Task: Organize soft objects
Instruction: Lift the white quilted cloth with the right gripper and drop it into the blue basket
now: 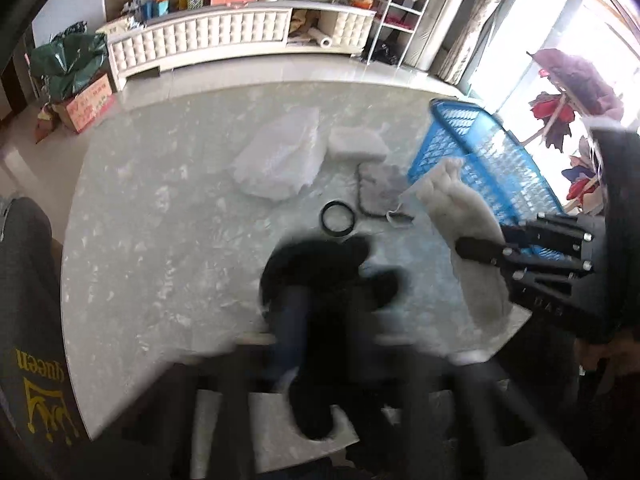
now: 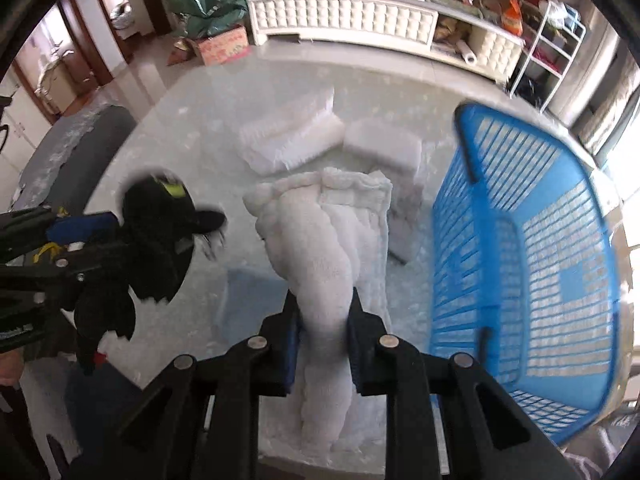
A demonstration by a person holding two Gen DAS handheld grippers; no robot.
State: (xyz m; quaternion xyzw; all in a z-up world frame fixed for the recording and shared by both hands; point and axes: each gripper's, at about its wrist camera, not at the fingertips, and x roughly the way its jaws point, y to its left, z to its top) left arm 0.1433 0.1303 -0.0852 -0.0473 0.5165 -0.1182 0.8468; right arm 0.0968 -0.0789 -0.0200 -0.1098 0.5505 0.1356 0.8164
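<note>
A black plush toy (image 1: 320, 256) hangs above the pale marble table (image 1: 160, 240), blurred, with my left gripper (image 1: 320, 316) shut on it. The right wrist view shows the same toy (image 2: 160, 232) at the left, held by the left gripper (image 2: 116, 240). My right gripper (image 2: 324, 320) is shut on a white fluffy cloth (image 2: 316, 240), which hangs bunched between its pads. From the left wrist view that cloth (image 1: 460, 208) dangles from the right gripper (image 1: 484, 240), just in front of the blue slatted basket (image 1: 480, 152). The basket (image 2: 520, 240) stands to the right of the cloth.
On the table lie a white crinkled plastic bag (image 1: 280, 156), a white foam block (image 1: 356, 142), a grey cloth (image 1: 378, 184) and a black ring (image 1: 338, 218). A person's dark sleeve (image 1: 28, 300) is at the left edge. A white cabinet (image 1: 200, 40) stands beyond the table.
</note>
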